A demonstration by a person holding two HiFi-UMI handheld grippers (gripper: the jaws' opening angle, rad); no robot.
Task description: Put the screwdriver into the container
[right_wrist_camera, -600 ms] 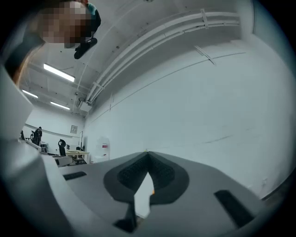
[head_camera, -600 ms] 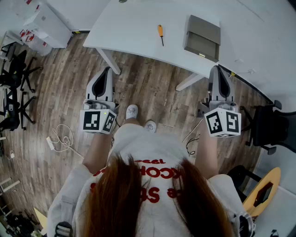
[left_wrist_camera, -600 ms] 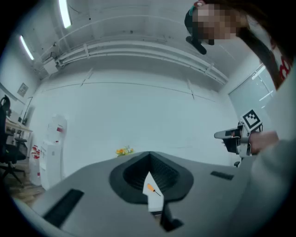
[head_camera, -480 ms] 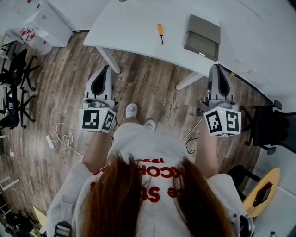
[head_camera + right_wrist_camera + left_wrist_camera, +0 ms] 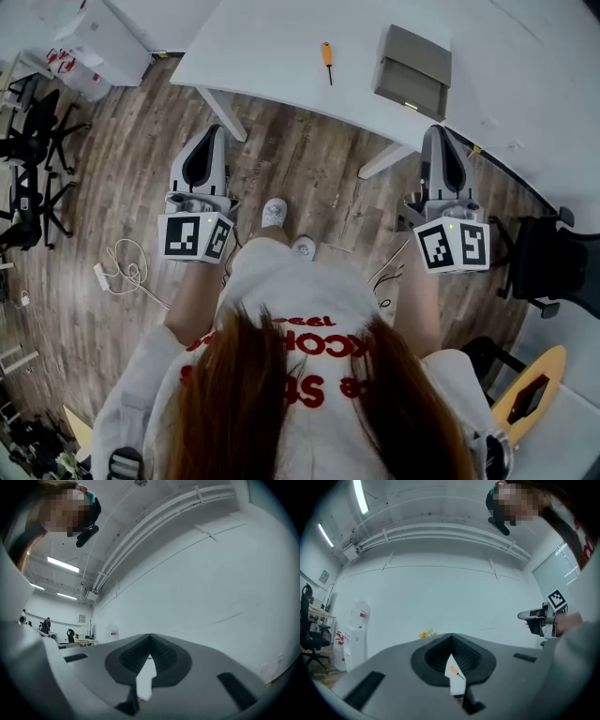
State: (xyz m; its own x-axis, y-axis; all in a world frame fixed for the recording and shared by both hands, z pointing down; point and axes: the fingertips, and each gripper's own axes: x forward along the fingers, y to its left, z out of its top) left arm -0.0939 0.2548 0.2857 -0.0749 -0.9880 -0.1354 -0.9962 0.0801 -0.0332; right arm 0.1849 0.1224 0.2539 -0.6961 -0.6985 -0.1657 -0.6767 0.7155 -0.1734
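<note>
An orange-handled screwdriver (image 5: 327, 61) lies on the white table (image 5: 253, 56), well ahead of both grippers. To its right on the same table stands the grey box-shaped container (image 5: 412, 71). My left gripper (image 5: 208, 134) is held over the wooden floor short of the table's near edge, jaws shut and empty. My right gripper (image 5: 441, 131) hangs level with it near the table's right leg, also shut on nothing. In the left gripper view the jaws (image 5: 451, 637) meet at their tips, and the screwdriver (image 5: 455, 671) shows small through the slit below. The right gripper view shows the same closed jaws (image 5: 150, 637).
Table legs (image 5: 221, 116) slope down to the wooden floor in front of my feet (image 5: 274, 212). Black office chairs (image 5: 33, 141) stand at the left, another chair (image 5: 553, 262) at the right. A white cabinet (image 5: 98, 37) is at the far left, cables (image 5: 122, 267) lie on the floor.
Both grippers have drifted slightly forward with the body toward the table. Their jaws stay shut, and the screwdriver and container have not moved.
</note>
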